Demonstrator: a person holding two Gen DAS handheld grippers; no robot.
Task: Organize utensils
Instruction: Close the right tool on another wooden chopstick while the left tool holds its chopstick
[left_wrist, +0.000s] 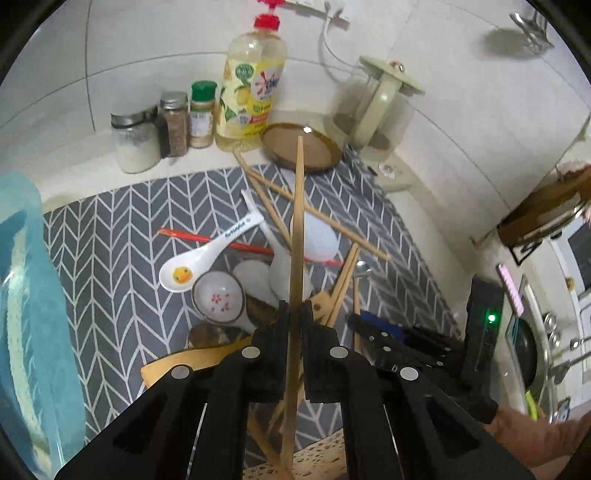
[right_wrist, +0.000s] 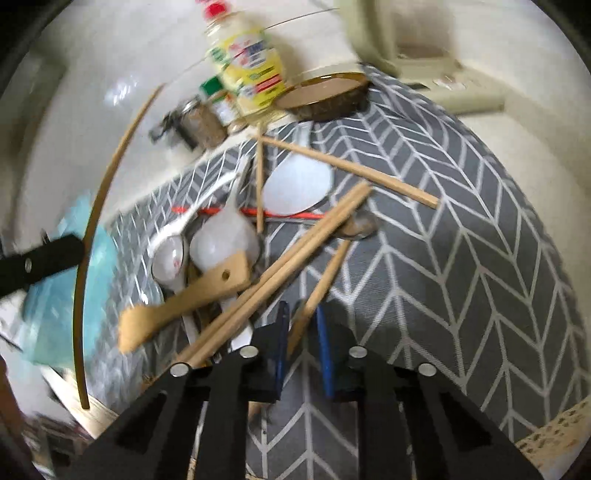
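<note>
Around the utensil heap (left_wrist: 258, 266) on the chevron mat (left_wrist: 110, 240), left tongs (left_wrist: 294, 314) pinching a chopstick (left_wrist: 297, 221), right tongs (right_wrist: 303, 314) pinching another chopstick (right_wrist: 325, 277).

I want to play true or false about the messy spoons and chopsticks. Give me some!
1. The left hand-held gripper is shut on a wooden chopstick. True.
2. The white spoon has a yellow picture in its bowl. True.
3. The soap bottle has a blue cap. False: its cap is red.
4. The utensils lie on a plain red mat. False: the mat is grey with a white zigzag pattern.
5. The brown dish sits at the far edge of the mat, near the soap bottle. True.
</note>
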